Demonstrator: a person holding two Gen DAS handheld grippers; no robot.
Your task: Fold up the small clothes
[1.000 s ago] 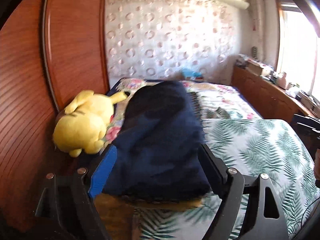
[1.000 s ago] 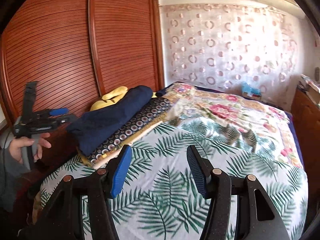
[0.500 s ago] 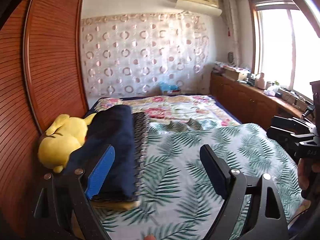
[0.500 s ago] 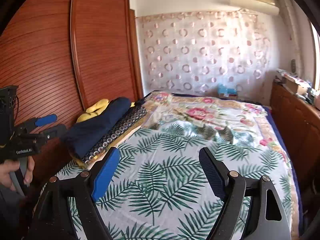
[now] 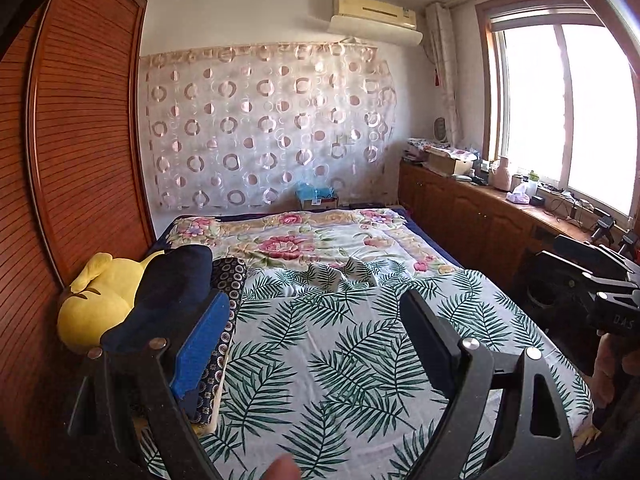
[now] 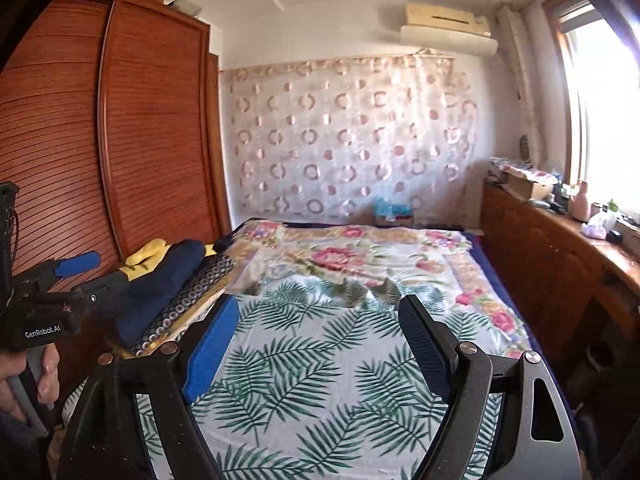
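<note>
Both grippers have drawn back from the folded navy garment [image 5: 172, 280], now stacked beside the yellow plush toy [image 5: 96, 308]. The left gripper [image 5: 316, 344] and right gripper [image 6: 316, 344] gape wide, empty, the right's jaws having just opened. That piece looks finished.

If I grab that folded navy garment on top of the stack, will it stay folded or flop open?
The navy garment looks soft and thick, so it would probably sag and unfold from one edge. It likely slides easily off the patterned cloth beneath.

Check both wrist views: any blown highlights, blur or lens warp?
Left wrist view: window blown out to white, wardrobe edges bowed by the fisheye, dark vignette in the corners, bed sharp. Right wrist view: glare washes the window at the right edge, wardrobe curved, the leaf-print cover's folded edge slightly smeared, corners dark.
</note>
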